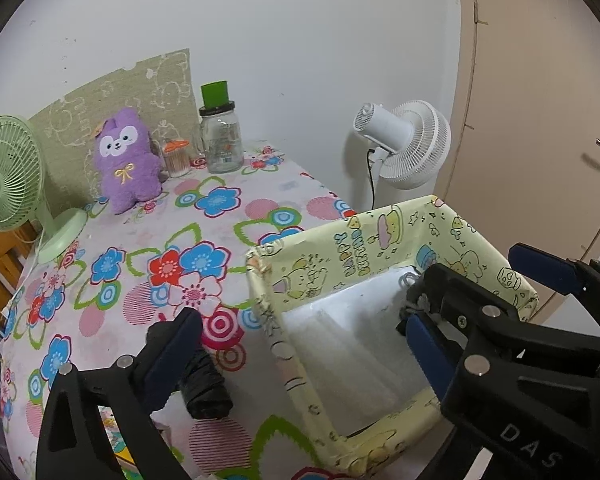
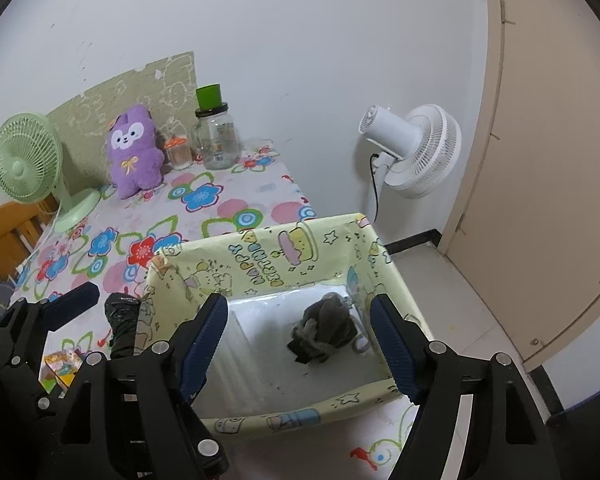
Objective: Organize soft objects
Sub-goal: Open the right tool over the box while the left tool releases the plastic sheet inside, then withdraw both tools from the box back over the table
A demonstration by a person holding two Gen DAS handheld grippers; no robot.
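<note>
Both views are evenly and softly lit by diffuse indoor light, with no source to be seen. A faint shadow is cast on the wall [image 1: 300, 40] behind the white fan [image 1: 404, 144], far ahead of the tool. Strong fisheye bending and black corner vignetting are seen at the edges. The door frame [image 2: 496, 120] is curved. Focus is held throughout, without glare.

Worktop [image 1: 220, 216] covered by floral cloth. Directly on it: green desk fan [image 1: 8, 176] at left edge; purple plush [image 1: 126, 160], small orange-lidded jar [image 1: 176, 158] and clear glass jar [image 1: 221, 142] with green cup on top, upper centre; black crumpled bundle [image 1: 206, 384] lower centre; yellow paper-lined box [image 1: 392, 320] at lower right, touching the bundle's side in the right wrist view
</note>
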